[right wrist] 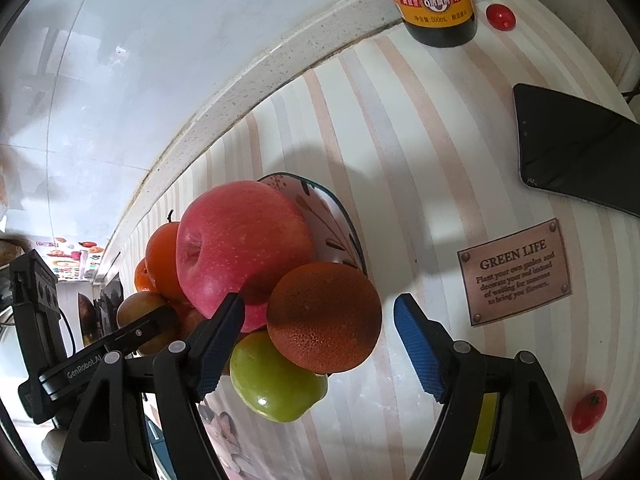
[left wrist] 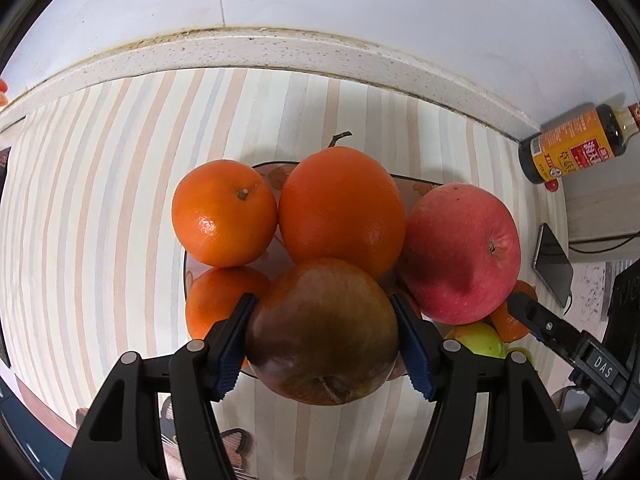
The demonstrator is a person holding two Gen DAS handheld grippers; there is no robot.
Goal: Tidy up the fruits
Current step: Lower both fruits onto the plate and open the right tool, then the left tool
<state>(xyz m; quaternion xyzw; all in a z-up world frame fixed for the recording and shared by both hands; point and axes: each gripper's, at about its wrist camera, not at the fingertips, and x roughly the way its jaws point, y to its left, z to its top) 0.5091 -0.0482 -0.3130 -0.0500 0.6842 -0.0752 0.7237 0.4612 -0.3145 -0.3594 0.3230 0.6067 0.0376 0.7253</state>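
Observation:
A patterned plate [left wrist: 276, 176] on the striped tablecloth holds a pile of fruit: two oranges [left wrist: 340, 208], a red apple [left wrist: 460, 252], a green apple [left wrist: 480, 338]. My left gripper [left wrist: 324, 336] is shut on a dark brownish apple [left wrist: 324, 332] at the pile's near edge. In the right wrist view my right gripper [right wrist: 320, 340] is open; a dark orange [right wrist: 324, 316] lies between its jaws, untouched on the right side, beside the red apple [right wrist: 240, 248], the green apple [right wrist: 276, 380] and the plate [right wrist: 340, 216]. The left gripper's finger [right wrist: 136, 334] shows at left.
A soy sauce bottle [right wrist: 436, 0] stands by the wall ledge. A black phone [right wrist: 572, 152] lies at right. Two cherry tomatoes [right wrist: 500, 16] [right wrist: 588, 410] lie on the cloth. A "GREEN LIFE" label [right wrist: 516, 272] is printed on the tablecloth.

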